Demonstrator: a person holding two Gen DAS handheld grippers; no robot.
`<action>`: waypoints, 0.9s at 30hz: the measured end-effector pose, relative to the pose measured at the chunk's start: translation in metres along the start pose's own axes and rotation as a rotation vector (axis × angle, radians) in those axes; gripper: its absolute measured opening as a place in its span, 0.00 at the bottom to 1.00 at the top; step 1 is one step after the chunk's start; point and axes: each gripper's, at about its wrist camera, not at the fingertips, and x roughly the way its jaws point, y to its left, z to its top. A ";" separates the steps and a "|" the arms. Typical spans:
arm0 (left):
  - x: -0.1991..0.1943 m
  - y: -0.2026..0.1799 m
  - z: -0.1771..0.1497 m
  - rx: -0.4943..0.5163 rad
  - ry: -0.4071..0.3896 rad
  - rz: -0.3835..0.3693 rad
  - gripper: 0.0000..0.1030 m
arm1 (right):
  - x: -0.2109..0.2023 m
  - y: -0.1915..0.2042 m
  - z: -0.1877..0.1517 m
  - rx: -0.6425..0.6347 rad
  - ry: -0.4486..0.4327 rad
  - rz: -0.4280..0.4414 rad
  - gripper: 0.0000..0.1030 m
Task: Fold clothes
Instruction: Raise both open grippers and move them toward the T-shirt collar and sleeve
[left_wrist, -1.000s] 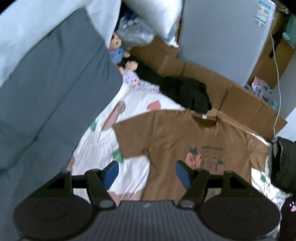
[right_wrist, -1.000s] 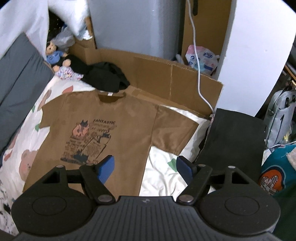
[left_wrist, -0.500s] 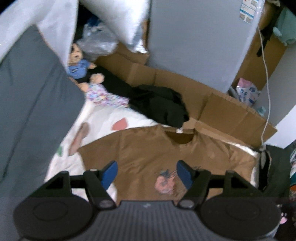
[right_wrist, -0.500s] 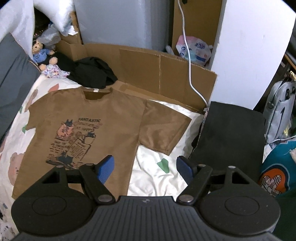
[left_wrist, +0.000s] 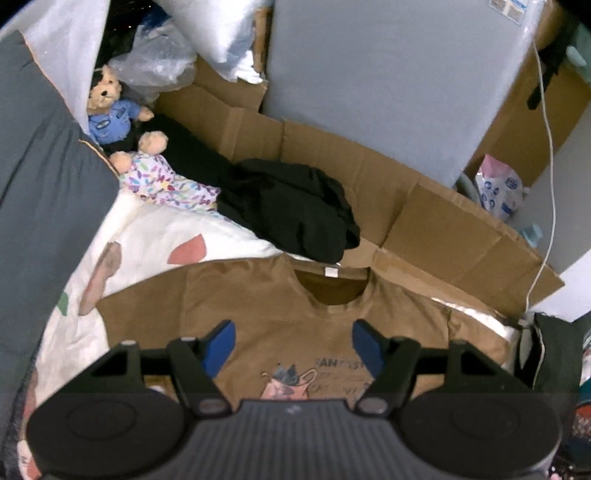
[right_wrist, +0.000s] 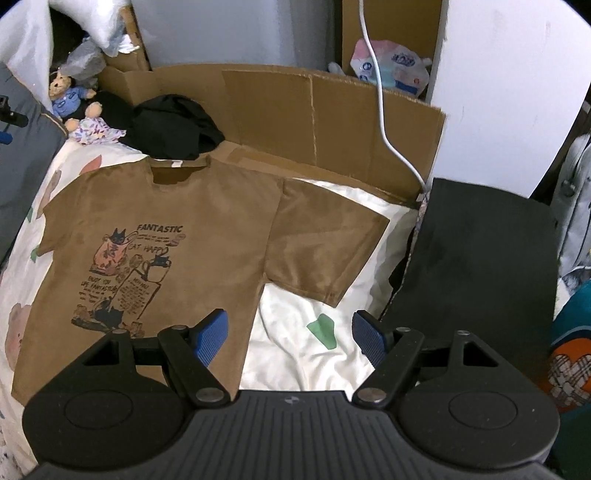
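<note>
A: Where was the shirt?

B: The brown short-sleeved cotton T-shirt with the cat print (right_wrist: 207, 236) lay flat, face up, on the white bedsheet with coloured patches (right_wrist: 295, 343). Collar pointed toward the cardboard, both sleeves spread out. Lettering above the print read "FANTASTIC".

A: Grippers?

B: Both had their jaws apart, nothing between the blue pads. The left gripper (left_wrist: 291, 341) hung over the chest area just below the neckline. The right gripper (right_wrist: 290, 334) hung over the shirt's side edge under the sleeve: one pad above brown fabric, the other above bare sheet. Couldn't tell if any pad touched cloth.

A: What sat around it?

B: A crumpled black garment (left_wrist: 295, 210) was right behind the collar, its edge touching or overlapping the neckline. Beside that, a small plush doll in a floral-print outfit (left_wrist: 162, 177), then a tan teddy bear in a blue shirt (left_wrist: 109, 110) farther back in the corner. A flattened brown cardboard sheet (right_wrist: 325, 122) stood along the far side of the bed. A white cable (right_wrist: 384, 122) ran down in front of it. A grey cushion (left_wrist: 40, 206) bordered the sheet on one side, and a flat black rectangular pad (right_wrist: 480, 251) lay on the other, just past the spread sleeve.
</note>
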 end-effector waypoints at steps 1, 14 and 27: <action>0.006 -0.004 -0.001 0.007 0.001 0.004 0.70 | 0.004 -0.002 -0.001 0.008 -0.002 0.006 0.76; 0.091 -0.072 -0.037 0.028 0.047 -0.044 0.69 | 0.050 -0.030 -0.009 0.056 -0.009 0.000 0.76; 0.159 -0.155 -0.074 0.199 0.058 -0.215 0.68 | 0.128 -0.060 -0.016 0.110 -0.012 0.046 0.75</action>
